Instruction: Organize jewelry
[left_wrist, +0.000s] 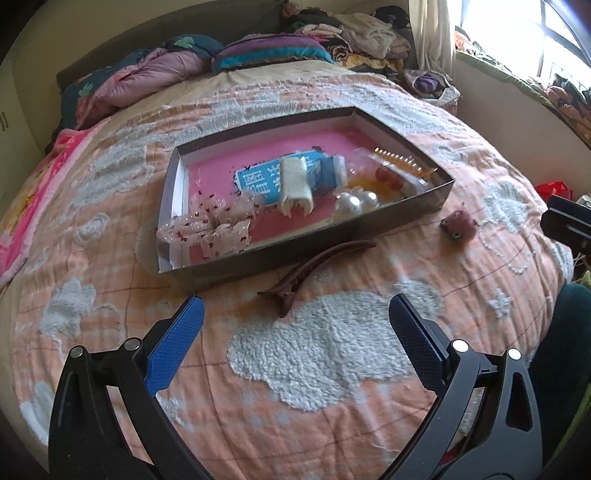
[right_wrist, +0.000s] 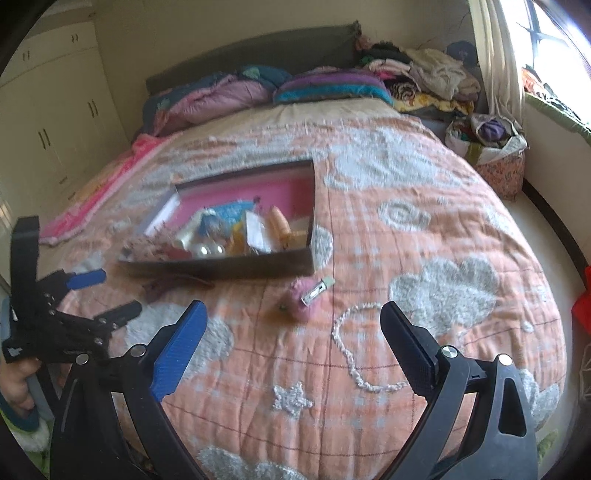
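- Here, the left tongs (left_wrist: 295, 310) hang released over the bed (left_wrist: 332, 369), blue pads wide apart with nothing between them; a brown hair clip (left_wrist: 314, 266) lies on the quilt just ahead of them, close beside the near wall of the tray.
- The right tongs (right_wrist: 293, 317) are likewise released and hold nothing; a fuzzy pink hair clip (right_wrist: 301, 297) rests on the quilt just ahead of them, near the tray's right front corner but apart from it.
- The shallow dark-walled tray (left_wrist: 177, 206) with its pink floor sits mid-bed; inside lie a sheer dotted bow (left_wrist: 214, 221) at the left, a cream claw clip (left_wrist: 295, 184) on a blue packet, pearl pieces (left_wrist: 356, 201), red beads (left_wrist: 388, 175) and an orange comb (left_wrist: 397, 158) toward the right.
- In the right wrist view the left tongs show at the far left, raised above the quilt.
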